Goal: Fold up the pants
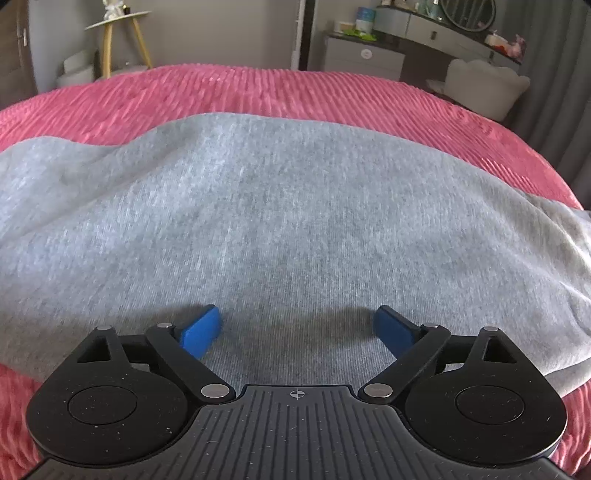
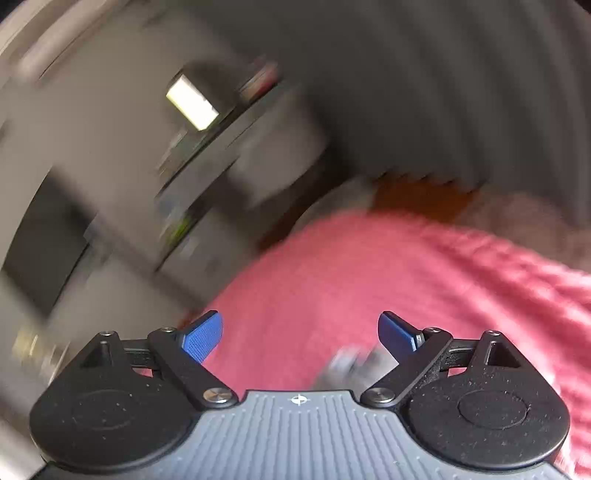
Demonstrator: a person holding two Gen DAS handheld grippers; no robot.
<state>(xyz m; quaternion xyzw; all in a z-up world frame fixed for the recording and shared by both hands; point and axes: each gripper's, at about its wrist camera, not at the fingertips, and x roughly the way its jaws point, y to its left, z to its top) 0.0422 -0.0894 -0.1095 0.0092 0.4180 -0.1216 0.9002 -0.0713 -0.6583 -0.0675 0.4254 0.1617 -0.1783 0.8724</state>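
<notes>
- Stool with pale wooden legs is standing at far left of the left wrist view, on the floor beyond the bed.
- Pink ribbed bedspread is covering the bed and showing on all sides of the garment.
- Grey pants are lying flat on the bedspread, spreading across nearly the full width of the left view; the knit surface is looking smooth, with a soft fold running along the upper left edge.
- Left gripper is hovering low over the near part of the pants, its blue fingertips standing wide apart with only bare fabric between them; whether the tips are touching the cloth cannot be told.
- Grey dresser with an oval mirror is sitting at upper right of the left view, a pale chair just in front of it.
- Right wrist view is heavily blurring.
- Right gripper is showing its jaws spread wide, gripping nothing, over the bedspread near a bed corner.
- Small grey blurred patch is sitting near the right fingertip; its identity cannot be told.
</notes>
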